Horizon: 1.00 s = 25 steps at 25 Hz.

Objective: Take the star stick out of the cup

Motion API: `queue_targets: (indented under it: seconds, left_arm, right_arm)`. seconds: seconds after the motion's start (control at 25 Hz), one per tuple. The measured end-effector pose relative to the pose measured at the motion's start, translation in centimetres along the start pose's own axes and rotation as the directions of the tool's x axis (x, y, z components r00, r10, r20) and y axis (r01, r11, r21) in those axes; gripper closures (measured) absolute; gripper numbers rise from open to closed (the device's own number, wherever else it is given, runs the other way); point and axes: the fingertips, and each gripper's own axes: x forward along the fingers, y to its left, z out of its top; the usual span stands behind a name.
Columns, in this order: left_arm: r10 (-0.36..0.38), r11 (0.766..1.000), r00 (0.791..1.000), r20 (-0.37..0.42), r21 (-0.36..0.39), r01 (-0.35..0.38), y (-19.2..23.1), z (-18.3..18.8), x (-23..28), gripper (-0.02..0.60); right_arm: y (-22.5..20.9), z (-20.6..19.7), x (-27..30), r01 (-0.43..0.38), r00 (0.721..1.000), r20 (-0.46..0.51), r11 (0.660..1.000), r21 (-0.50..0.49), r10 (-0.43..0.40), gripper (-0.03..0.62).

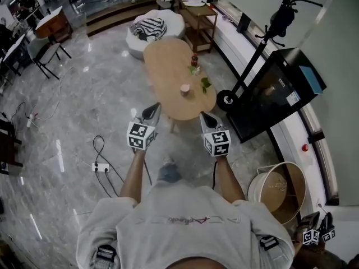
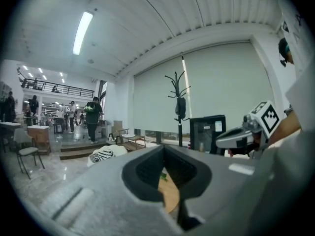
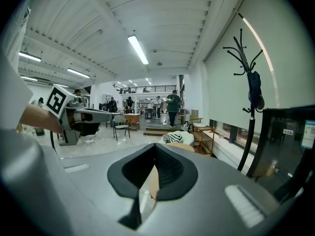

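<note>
The left gripper [image 1: 152, 111] and the right gripper [image 1: 207, 119] are both closed on nothing, held in front of the person's body. I judge the approach is not yet begun. The next move must bring a gripper forward to the cup [image 1: 184, 89] on the wooden table [image 1: 162, 66]. The star stick is too small to make out. No writing is readable.

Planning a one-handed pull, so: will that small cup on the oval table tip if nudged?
Probably yes: the cup looks small and likely light, standing free on the smooth wooden table. It seems upright, which helps slightly. Its contents are too small to tell.
</note>
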Motion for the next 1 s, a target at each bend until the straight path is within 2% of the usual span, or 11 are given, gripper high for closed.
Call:
queue_targets:
  seconds: [0.24, 0.68, 1.0]
  left_arm:
    - [0.001, 1.000, 1.000, -0.002, -0.015, -0.001, 4.4, -0.1, 2.3, 0.580]
    - [0.003, 1.000, 1.000, 0.015, -0.027, -0.002, 13.0, 1.9, 7.0, 0.580]
    - [-0.024, 0.999, 1.000, 0.018, -0.024, 0.025, 18.5, 2.7, 11.6, 0.580]
  right_arm:
    - [-0.7, 1.7, 4.6, 0.001, 1.000, -0.008, 1.000, -0.007, -0.001, 0.589]
    - [-2.4, 5.4, 13.6, 0.011, 1.000, -0.012, 1.000, -0.015, -0.011, 0.589]
    - [-4.3, 7.5, 19.9, 0.032, 0.999, -0.008, 0.999, -0.018, -0.032, 0.589]
